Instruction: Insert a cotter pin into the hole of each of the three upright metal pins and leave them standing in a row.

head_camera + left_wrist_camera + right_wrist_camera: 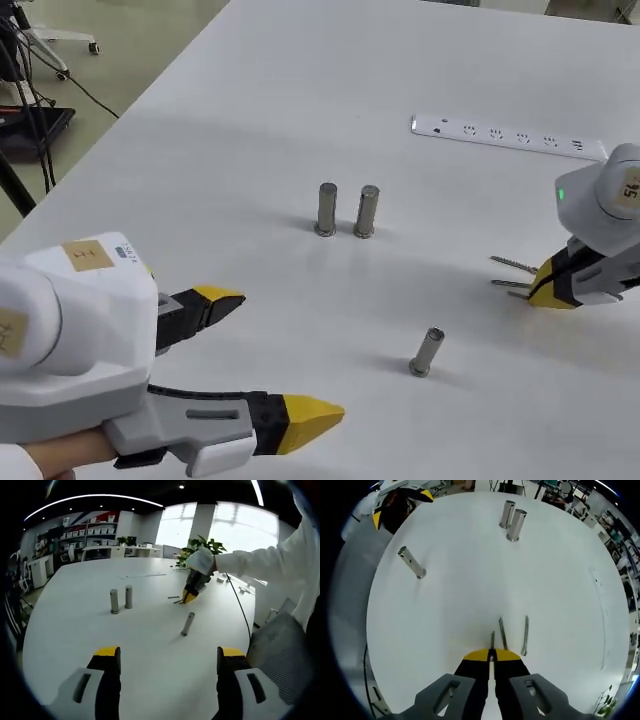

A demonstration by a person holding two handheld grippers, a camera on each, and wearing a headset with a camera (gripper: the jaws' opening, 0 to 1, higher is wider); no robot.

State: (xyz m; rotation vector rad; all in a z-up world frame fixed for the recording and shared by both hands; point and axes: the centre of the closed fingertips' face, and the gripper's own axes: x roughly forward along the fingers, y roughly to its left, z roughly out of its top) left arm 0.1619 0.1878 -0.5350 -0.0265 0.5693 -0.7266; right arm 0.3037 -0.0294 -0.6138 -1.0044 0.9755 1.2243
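Cotter pin (492,640) in right gripper (491,653)

3 metal pins (327,209) (366,211) (427,352), 2 of them paired and 1 apart, 3 cotter pins (492,640) (503,633) (525,635), 2 grippers (290,354) (540,290), 2 yellow-tipped jaws on each, 1 power strip (508,137), 1 white table (300,100)

White table (250,100), shelves (85,530), bright windows (175,525).

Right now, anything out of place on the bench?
One metal pin stands apart from the other two pins, nearer the camera, so there's no row of three. Its lean may be perspective. Nothing looks spilled or damaged.
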